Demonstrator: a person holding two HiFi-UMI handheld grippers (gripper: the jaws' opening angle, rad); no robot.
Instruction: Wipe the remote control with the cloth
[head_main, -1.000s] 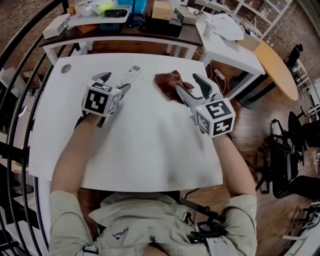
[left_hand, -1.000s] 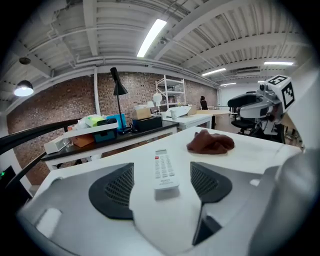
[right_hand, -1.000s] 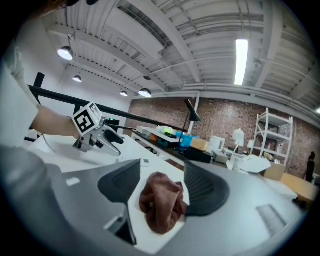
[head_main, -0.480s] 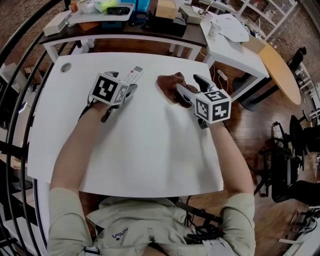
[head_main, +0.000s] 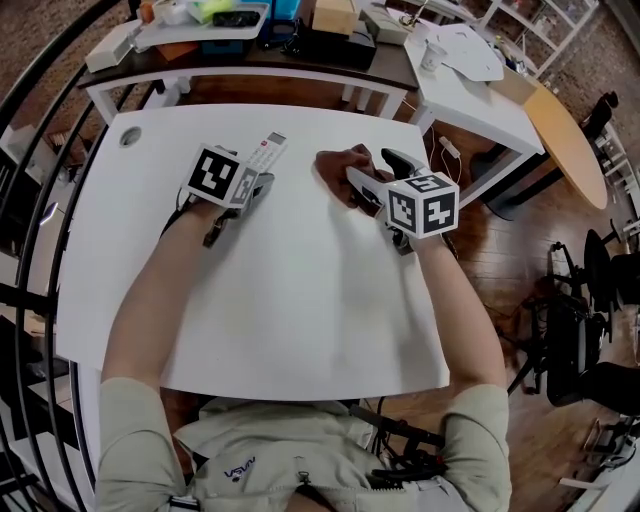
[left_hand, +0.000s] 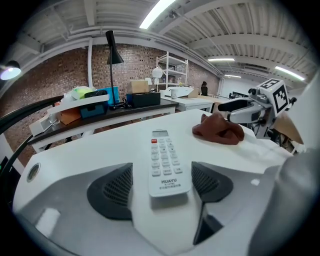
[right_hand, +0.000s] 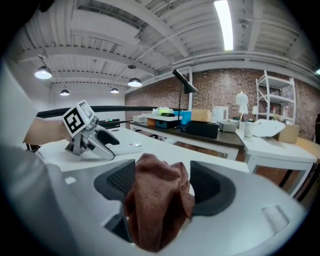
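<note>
We work at a white worktop (head_main: 300, 300) with rounded corners, in a room with a brick wall (left_hand: 60, 80), a ribbed ceiling with strip lights and a wood floor (head_main: 500, 250). Beyond the remote (head_main: 263, 152) stands a dark-topped table (left_hand: 130, 111) crowded with boxes, with a black lamp (left_hand: 114, 56) on it.

On the worktop we count one remote, one brown cloth (head_main: 340, 165) and two tools, one in each of our hands.

The remote lies flat, keys up, on the far half of the worktop. Our left tool (left_hand: 162, 186) sits at the remote's near end, which lies between the jaws. The jaws stand apart, with a strip of bare worktop on each side of the remote. The cloth lies bunched just to the right of the remote, not touching it. Our right tool (head_main: 373, 170) is at the cloth, also right of the remote. Its jaws are opening, with the cloth heaped loosely between them.
</note>
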